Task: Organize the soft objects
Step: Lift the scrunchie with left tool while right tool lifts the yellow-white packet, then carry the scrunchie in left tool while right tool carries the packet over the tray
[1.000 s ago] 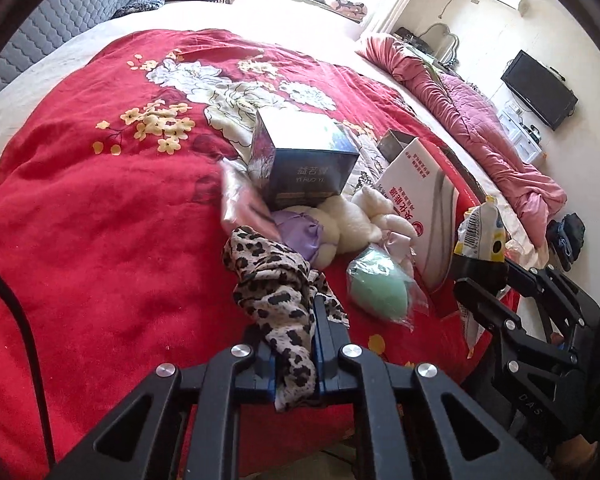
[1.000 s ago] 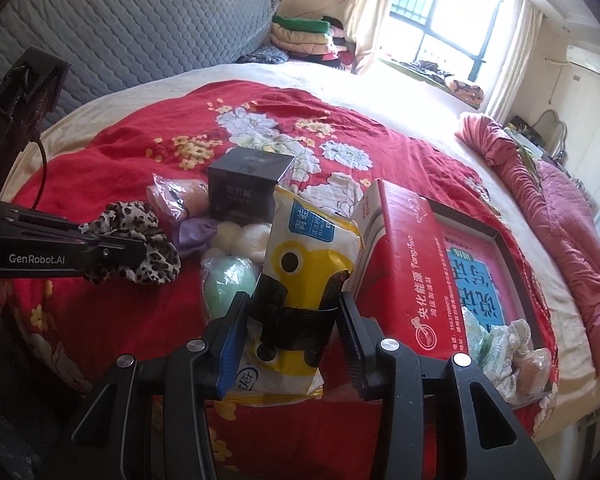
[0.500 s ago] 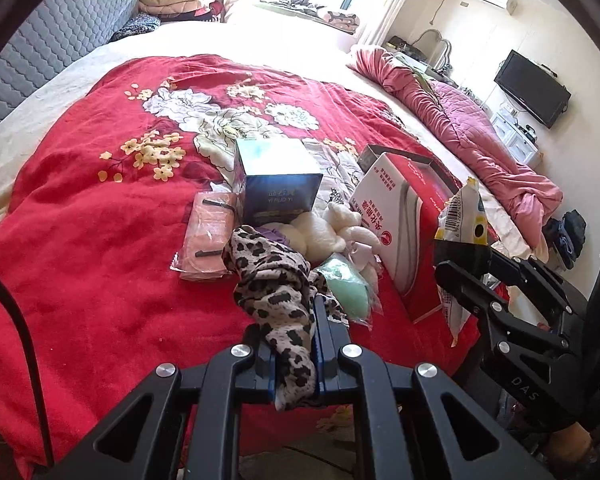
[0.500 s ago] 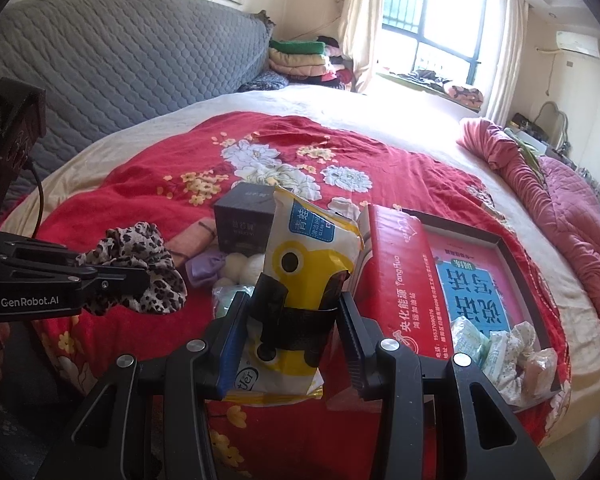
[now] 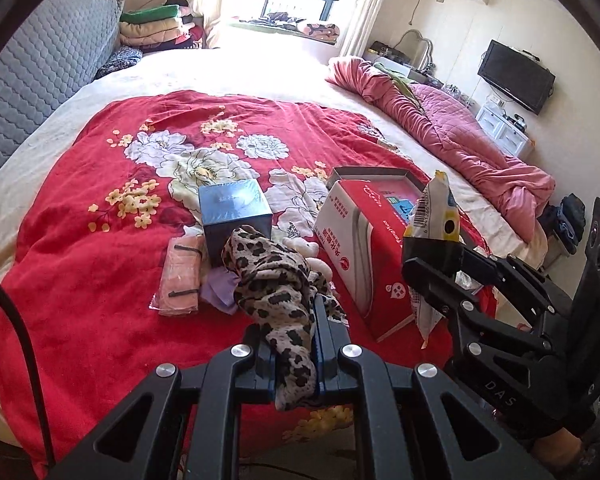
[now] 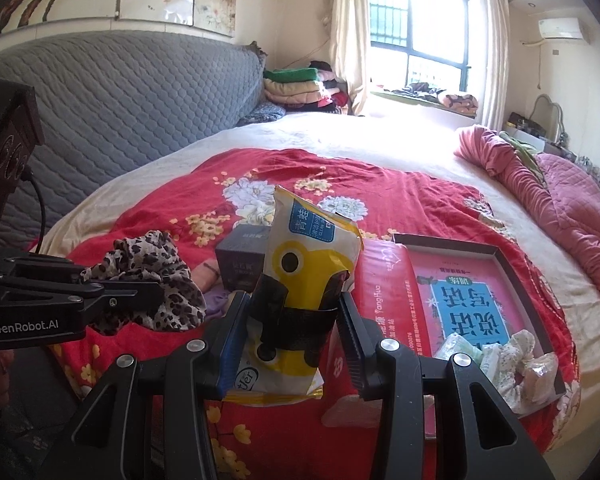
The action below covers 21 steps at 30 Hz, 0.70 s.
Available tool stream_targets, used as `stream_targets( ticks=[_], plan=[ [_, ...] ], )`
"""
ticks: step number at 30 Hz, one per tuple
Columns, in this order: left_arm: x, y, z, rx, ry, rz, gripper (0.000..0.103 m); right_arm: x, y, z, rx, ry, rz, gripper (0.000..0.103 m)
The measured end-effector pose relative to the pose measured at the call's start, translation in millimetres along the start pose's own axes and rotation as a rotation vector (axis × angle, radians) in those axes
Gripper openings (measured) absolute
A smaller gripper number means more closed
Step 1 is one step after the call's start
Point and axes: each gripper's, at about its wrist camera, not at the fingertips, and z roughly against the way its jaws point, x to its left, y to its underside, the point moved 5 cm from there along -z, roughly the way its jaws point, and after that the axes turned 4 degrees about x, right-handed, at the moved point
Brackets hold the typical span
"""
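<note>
Red floral blanket (image 5: 80,248) fills the centre of both views, spread over a pale bed (image 5: 260,68). Right of centre in the right wrist view lies a red box (image 6: 384,280) with its open tray (image 6: 536,292); soft items, among them a floral scrunchie (image 6: 516,364), sit at the tray's lower right corner. A dark box (image 5: 236,212) stands at mid-frame in the left wrist view, with a pink packet (image 5: 178,280), a purple item (image 5: 220,292) and a plush toy (image 5: 308,252) just beside it.

Right gripper (image 6: 288,332), lower centre of its own view, has its jaws only part-closed, pinching a yellow pouch (image 6: 300,264) held upright above the blanket, beside the red box. Left gripper (image 5: 296,344), lower centre of its view, is closed tight on a leopard scrunchie (image 5: 272,280), which bunches above the jaws and droops below them.

Risks, as judged: the pouch is slick and top-heavy, so it may slide or tip if it is swung toward the tray; the scrunchie's loose folds may snag a finger at release and drag out of place; both grippers converging on the tray may collide.
</note>
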Motion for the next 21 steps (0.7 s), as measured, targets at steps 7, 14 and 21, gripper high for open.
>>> stream_targets(
  ticks=[7, 14, 21],
  plan=[
    [-21, -4, -2, 0.025, -0.022, -0.015, 0.013, -13, -7, 14, -0.041, -0.003, -0.031, 0.045],
    [-47, -13, -4, 0.026, -0.021, -0.056, 0.013, -23, -12, 27, -0.079, 0.005, -0.056, 0.045],
    [-73, -23, -4, 0.018, -0.009, -0.096, 0.013, -40, -15, 40, -0.112, 0.026, -0.088, 0.045]
  ],
)
